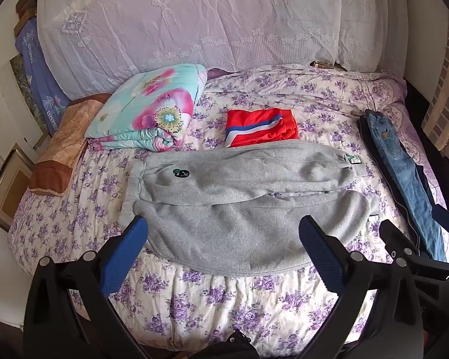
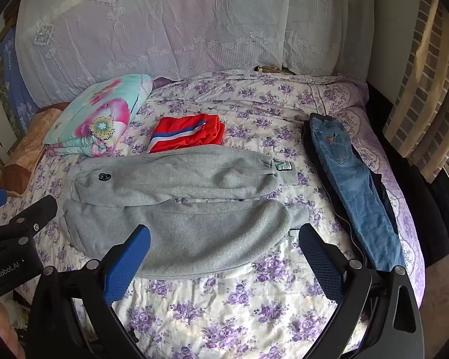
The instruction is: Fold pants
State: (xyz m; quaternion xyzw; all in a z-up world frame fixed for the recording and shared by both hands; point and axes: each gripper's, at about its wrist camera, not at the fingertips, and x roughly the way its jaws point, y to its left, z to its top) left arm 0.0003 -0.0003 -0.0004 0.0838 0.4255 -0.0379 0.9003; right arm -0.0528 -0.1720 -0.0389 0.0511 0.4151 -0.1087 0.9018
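Observation:
Grey fleece sweatpants (image 1: 224,191) lie flat and sideways on the bed, waist to the left, cuffs to the right, one leg behind the other. In the right wrist view the same pants (image 2: 176,197) spread across the middle. My left gripper (image 1: 223,224) hangs open over the near leg toward the waist end, with nothing between its blue pads (image 1: 125,257). My right gripper (image 2: 224,230) is open too, above the near leg toward its cuff end, and its pads (image 2: 320,257) touch nothing.
Folded red pants (image 1: 260,130) with a blue-white stripe lie behind the grey pair. Blue jeans (image 2: 353,188) rest on a dark garment along the bed's right side. A folded floral quilt (image 1: 146,113) and brown pillow (image 1: 60,149) sit back left. The purple-flowered bedspread (image 1: 224,305) runs to the near edge.

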